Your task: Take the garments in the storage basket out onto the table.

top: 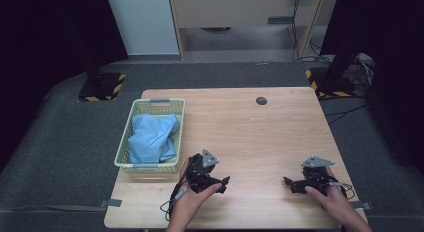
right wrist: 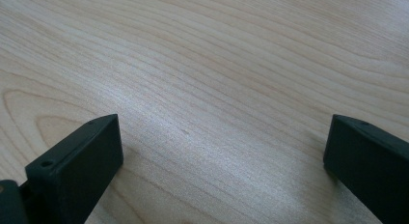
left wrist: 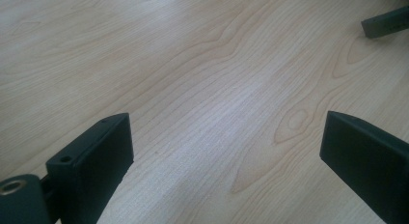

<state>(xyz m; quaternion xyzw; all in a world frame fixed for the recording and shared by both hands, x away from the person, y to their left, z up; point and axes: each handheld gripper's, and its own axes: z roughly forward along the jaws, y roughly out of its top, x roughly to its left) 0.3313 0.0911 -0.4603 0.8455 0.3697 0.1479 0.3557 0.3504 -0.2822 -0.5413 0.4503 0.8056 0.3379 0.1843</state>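
Two grippers, both low over the near edge of the pale wooden table (top: 260, 137), pointing inward at each other. Left gripper (top: 224, 182) has its jaws spread wide, nothing between them but bare wood grain, as its own view (left wrist: 226, 151) confirms. Right gripper (top: 289, 182) is the same: jaws wide apart, empty, bare wood under them (right wrist: 224, 151). In the left gripper view a dark tip of the other gripper pokes in at top right.

Nearest thing to work on is the crumpled light-blue cloth (top: 152, 137). It sits bunched inside the pale green plastic lattice basket (top: 123, 147) at the table's left side, filling most of it and rising to about rim height. Basket's near edge is just beside the left hand (top: 192, 194), apart from the gripper.

My read: this looks like a neutral ready pose, with jaws pre-opened so either can go straight into a grab. Left is the obvious one to reach into the basket; right hand (top: 335, 199) is well apart from it. Small dark round disc (top: 261, 100) near the far edge looks irrelevant.
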